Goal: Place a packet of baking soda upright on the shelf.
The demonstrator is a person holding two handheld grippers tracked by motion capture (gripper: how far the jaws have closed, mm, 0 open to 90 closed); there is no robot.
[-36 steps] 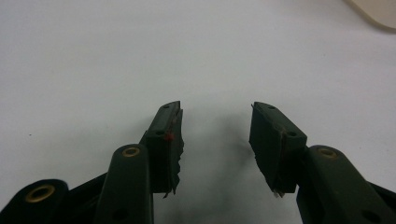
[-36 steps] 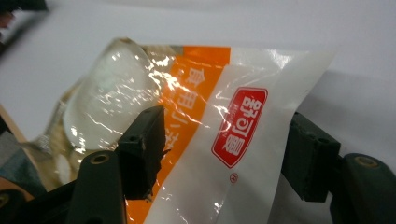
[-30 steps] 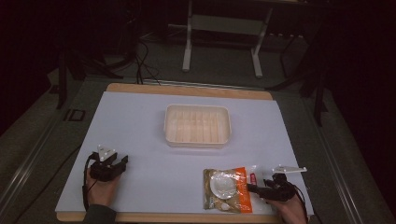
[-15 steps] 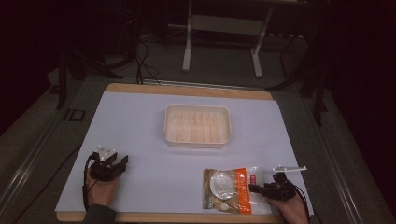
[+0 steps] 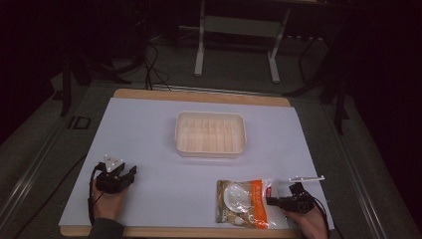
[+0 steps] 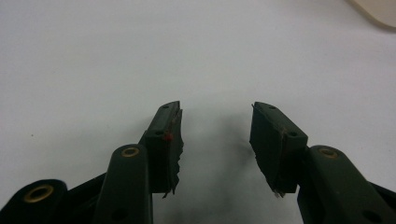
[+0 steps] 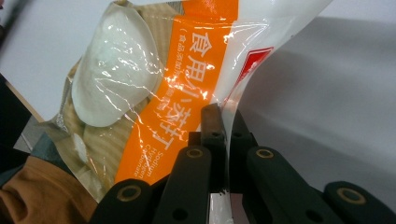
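Note:
A clear plastic bag [image 5: 241, 201] with an orange band and white lumps inside lies near the table's front right. In the right gripper view the bag [image 7: 154, 84] has its clear edge pinched between the jaws of my right gripper [image 7: 223, 116]. Those jaws have just been closing, with the bag's edge between them. In the high view my right gripper [image 5: 269, 200] points left at the bag's right edge. My left gripper [image 5: 130, 172] rests at the front left on the white sheet, and its jaws [image 6: 215, 135] stand open with nothing between them.
A shallow cream tray [image 5: 210, 151] stands empty in the middle of the white sheet [image 5: 149, 129], and its corner [image 6: 378, 9] shows in the left gripper view. The wooden table edge [image 5: 199, 95] runs along the back. Stand legs [image 5: 199, 55] and cables lie on the floor beyond.
The right gripper's jaws have closed onto the bag's right edge. Both hands and the left gripper have kept their places.

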